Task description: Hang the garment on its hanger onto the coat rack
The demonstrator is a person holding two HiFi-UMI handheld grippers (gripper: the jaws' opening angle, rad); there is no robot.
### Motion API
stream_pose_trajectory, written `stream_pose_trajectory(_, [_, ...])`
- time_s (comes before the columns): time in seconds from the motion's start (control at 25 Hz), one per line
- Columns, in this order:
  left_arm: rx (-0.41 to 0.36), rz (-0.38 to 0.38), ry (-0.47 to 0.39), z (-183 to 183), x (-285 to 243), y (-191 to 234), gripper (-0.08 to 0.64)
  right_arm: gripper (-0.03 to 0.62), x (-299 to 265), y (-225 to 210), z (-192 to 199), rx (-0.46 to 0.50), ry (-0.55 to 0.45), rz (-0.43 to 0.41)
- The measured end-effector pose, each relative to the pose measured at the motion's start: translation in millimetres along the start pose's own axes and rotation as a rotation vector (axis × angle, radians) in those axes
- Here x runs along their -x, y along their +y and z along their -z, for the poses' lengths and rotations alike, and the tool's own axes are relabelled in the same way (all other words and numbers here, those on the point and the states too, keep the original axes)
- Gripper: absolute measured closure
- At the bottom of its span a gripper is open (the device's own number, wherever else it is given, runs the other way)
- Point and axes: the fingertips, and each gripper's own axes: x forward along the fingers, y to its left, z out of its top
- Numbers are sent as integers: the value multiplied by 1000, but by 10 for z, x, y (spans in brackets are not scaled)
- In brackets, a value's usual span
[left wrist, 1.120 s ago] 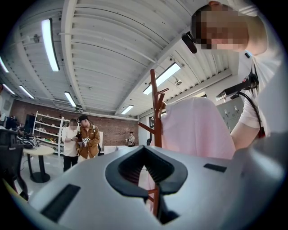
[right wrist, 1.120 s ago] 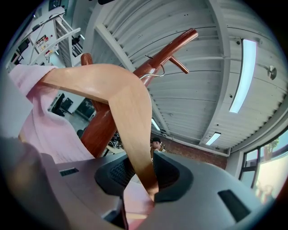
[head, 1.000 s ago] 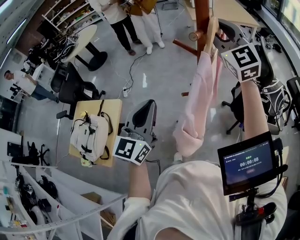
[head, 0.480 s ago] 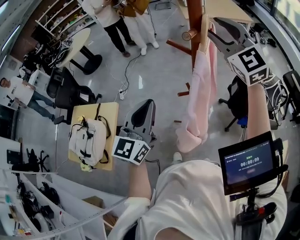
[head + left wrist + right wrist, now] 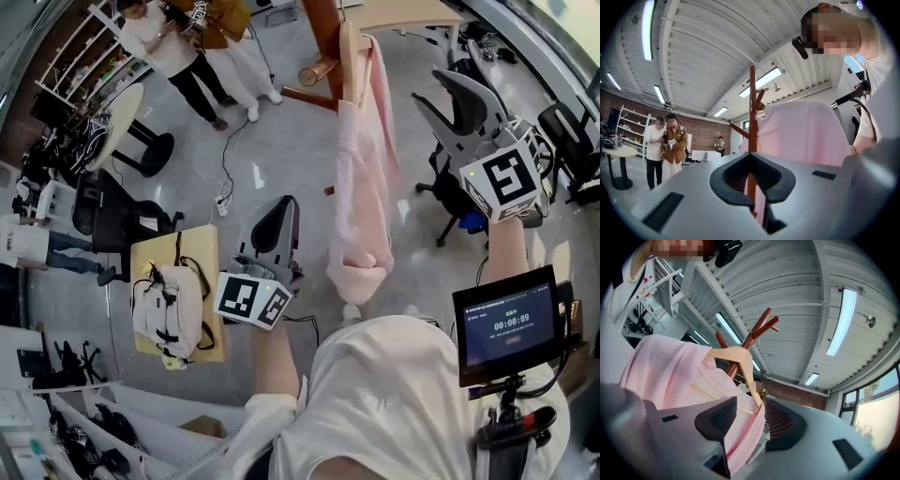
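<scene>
Since the pink garment (image 5: 361, 178) hangs full length from its wooden hanger (image 5: 349, 56) against the brown coat rack (image 5: 323, 28) at the top centre of the head view, the hanging step reads as done or all but done (judgement only). In the right gripper view the hanger's thin hook sits up among the rack's pegs. Whether it is seated on one is too small to tell. Right gripper (image 5: 750, 406): jaws wide apart, released. Pink cloth and the hanger's shoulder end show in the gap, yet the head view places this gripper at the right of the frame, apart from the garment, so I take it as gripping nothing. Left gripper (image 5: 757, 187): lower centre-left of the head view, well clear of the garment. Its jaws are nearly together with only a thin slit, through which the rack post shows far off; nothing held. Next move, as judged: confirm the hook bears on a peg, then take the right gripper clear without snagging the cloth.
</scene>
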Motion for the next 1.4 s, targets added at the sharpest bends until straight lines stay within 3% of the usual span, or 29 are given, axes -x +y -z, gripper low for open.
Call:
stream_pose_trajectory(0.28, [16, 100, 3, -9, -96, -244, 554, 420, 789, 204, 67, -100, 25, 99])
stream_pose_trajectory(0.52, [29, 146, 0, 49, -259, -312, 554, 425, 995, 355, 358, -148, 84, 156])
stream_pose_trajectory(0.6, [34, 150, -2, 61, -287, -330, 554, 468, 1034, 374, 396, -158, 89, 177])
stream_pose_trajectory(0.8, [50, 153, -5, 87, -311, -359, 554, 469, 1079, 378, 398, -187, 87, 209])
stream_pose_trajectory(1.4, [65, 137, 1, 115, -277, -355, 554, 469, 1044, 461, 479, -206, 107, 202])
